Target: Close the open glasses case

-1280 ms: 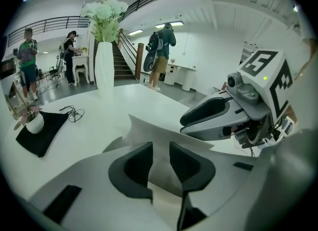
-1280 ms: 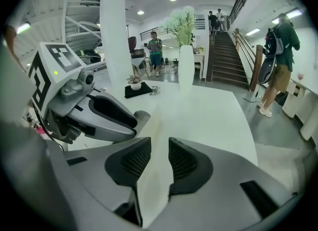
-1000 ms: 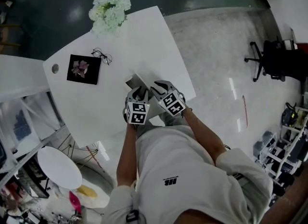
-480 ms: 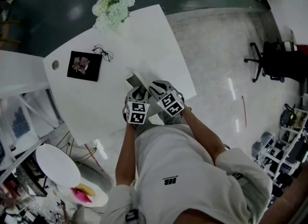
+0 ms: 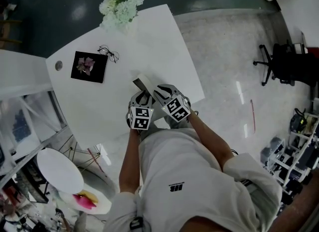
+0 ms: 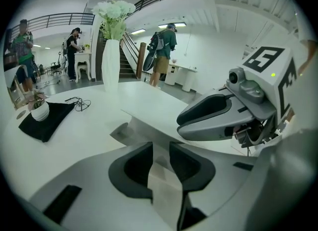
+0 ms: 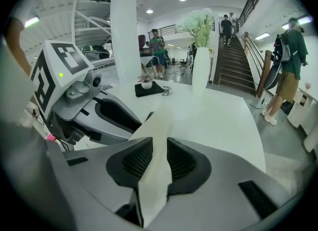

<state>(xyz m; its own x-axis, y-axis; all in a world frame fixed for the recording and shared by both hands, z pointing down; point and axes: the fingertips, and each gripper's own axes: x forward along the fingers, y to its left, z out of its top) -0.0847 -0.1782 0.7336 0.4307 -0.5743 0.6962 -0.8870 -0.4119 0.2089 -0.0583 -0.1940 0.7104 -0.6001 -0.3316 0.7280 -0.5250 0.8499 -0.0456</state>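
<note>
Case (image 5: 143,83) lies on the tabletop (image 5: 164,41) right in front of our two grippers, white, with its panels folded up off the surface. We have the left gripper (image 6: 159,161) pinched nearly together on a thin white flap of the case, which runs up between its dark pads (image 6: 133,164) toward the raised panel ahead. We have the right gripper (image 7: 160,159) clamped the same way on another white flap, which passes between its ribbed pads (image 7: 136,159) and rises ahead of them. The two grippers sit just beside each other, the right one angled in toward the left. Well ahead of the left gripper and off to its left, we see glasses (image 5: 108,55) beside a black mat (image 5: 88,67), and beyond those stand white flowers (image 5: 121,4) at the far edge.
</note>
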